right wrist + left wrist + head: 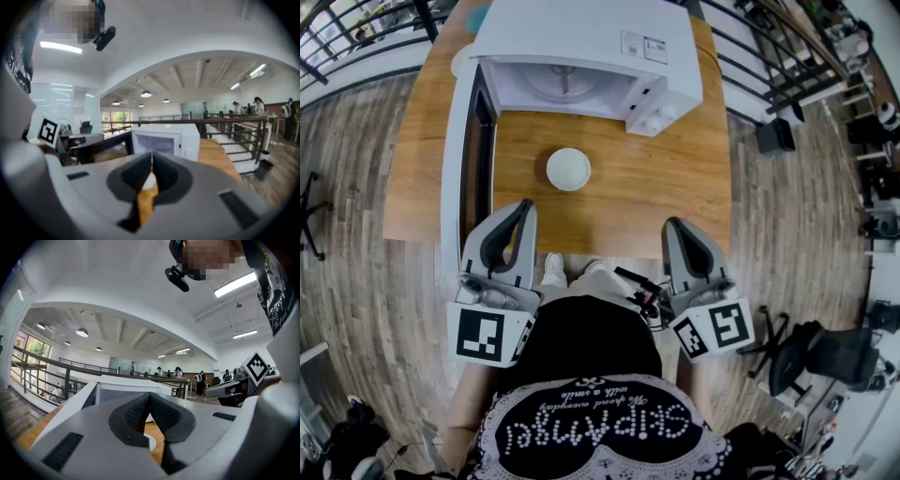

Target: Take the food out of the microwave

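Note:
A white microwave (581,47) stands at the far side of the wooden table (675,187), its door (457,159) swung open to the left. Only the turntable shows in its cavity (558,86). A round white bowl (569,170) sits on the table in front of it. My left gripper (528,203) and right gripper (672,223) hover at the table's near edge, both shut and empty, short of the bowl. In the left gripper view the shut gripper (149,394) lets the bowl (151,442) show below the tips. The right gripper (151,154) frames the bowl (149,182) too.
The table stands on a plank floor with metal railings (769,66) behind and to the right. Office chairs (825,356) stand at the right, another chair (309,216) at the left. The open door runs along the table's left side beside my left gripper.

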{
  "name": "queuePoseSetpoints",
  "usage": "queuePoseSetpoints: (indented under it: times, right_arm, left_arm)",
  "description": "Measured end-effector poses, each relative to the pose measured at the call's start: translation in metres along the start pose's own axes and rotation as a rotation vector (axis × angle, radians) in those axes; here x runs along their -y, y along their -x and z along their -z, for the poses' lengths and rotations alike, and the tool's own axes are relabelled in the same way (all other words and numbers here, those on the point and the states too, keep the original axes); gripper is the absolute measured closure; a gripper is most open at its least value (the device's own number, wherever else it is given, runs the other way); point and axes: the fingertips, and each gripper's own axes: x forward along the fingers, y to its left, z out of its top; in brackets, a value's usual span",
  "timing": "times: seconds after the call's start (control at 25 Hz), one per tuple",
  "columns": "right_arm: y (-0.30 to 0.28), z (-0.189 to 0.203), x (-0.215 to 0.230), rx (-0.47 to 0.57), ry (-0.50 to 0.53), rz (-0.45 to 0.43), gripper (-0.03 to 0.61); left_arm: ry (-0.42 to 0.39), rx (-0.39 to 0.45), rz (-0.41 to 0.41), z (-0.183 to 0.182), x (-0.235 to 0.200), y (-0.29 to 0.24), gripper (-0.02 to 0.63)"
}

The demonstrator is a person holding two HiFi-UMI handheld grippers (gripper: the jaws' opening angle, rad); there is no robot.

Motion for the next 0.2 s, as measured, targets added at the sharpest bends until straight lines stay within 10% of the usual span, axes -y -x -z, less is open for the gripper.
queuePoseSetpoints:
  times: [0.2]
  right_arm:
    - [-0.0005,-0.0019,-0.002,0.002,-0.008,-0.003,0.543]
  left_arm:
    - [0.002,0.001,0.001,-0.0019,-0.0004,0.0,0.583]
